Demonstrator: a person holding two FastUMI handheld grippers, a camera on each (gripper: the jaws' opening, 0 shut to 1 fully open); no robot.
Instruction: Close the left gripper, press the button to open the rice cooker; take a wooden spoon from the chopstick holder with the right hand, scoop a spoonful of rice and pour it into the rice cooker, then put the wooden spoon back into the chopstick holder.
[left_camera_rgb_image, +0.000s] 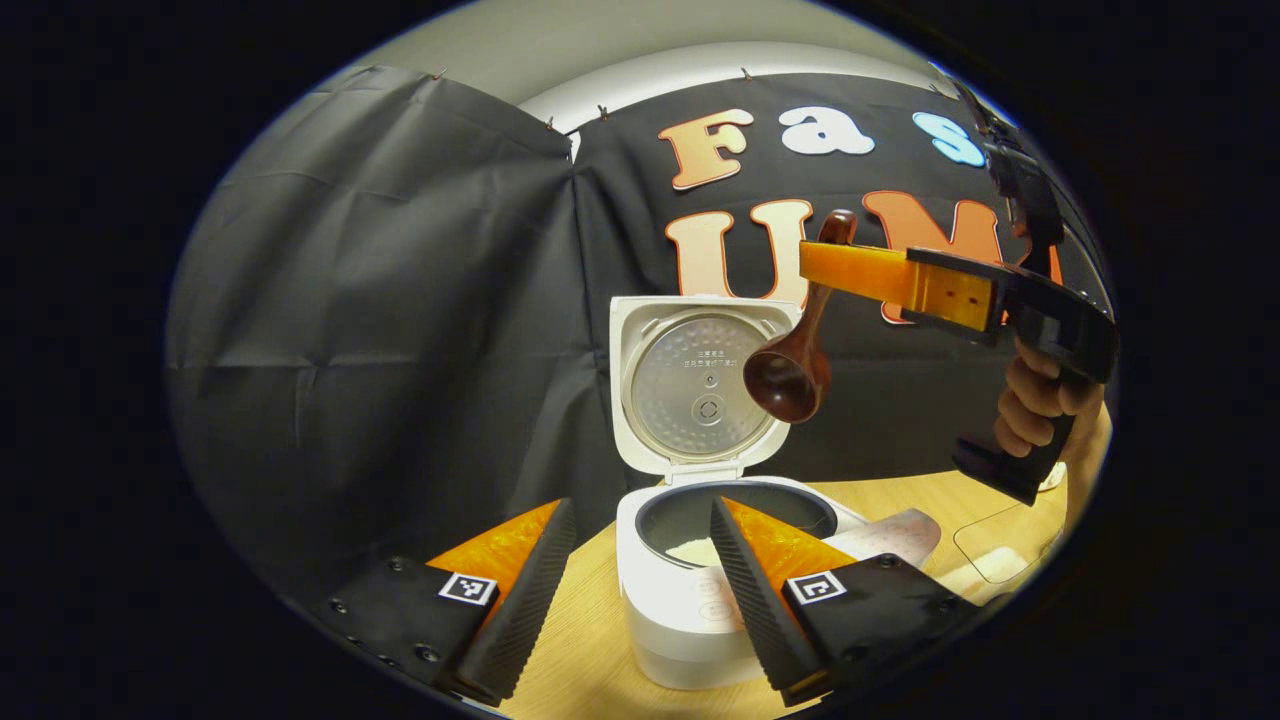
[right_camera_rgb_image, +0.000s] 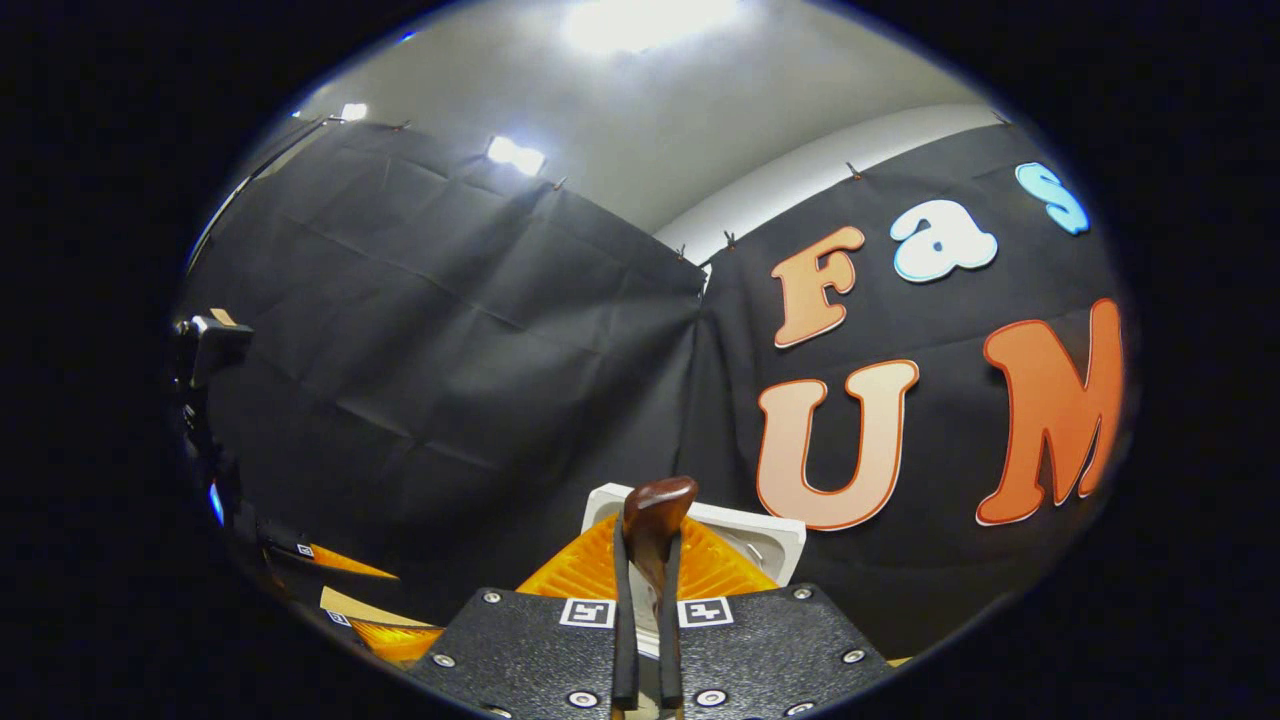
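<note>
Wooden spoon (left_camera_rgb_image: 790, 372) in right claw (left_camera_rgb_image: 822, 262) above open rice cooker (left_camera_rgb_image: 690, 560)

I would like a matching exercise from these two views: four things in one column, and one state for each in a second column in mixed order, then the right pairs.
Things
1. wooden spoon
2. rice cooker lid
3. left gripper
4. inner pot

States
A. standing open, upright
B. fingers apart, holding nothing
C. has a little rice at the bottom
D. held by its handle in the right gripper, bowl hanging down

Pairs: 1-D, 2-A, 3-B, 4-C
</note>
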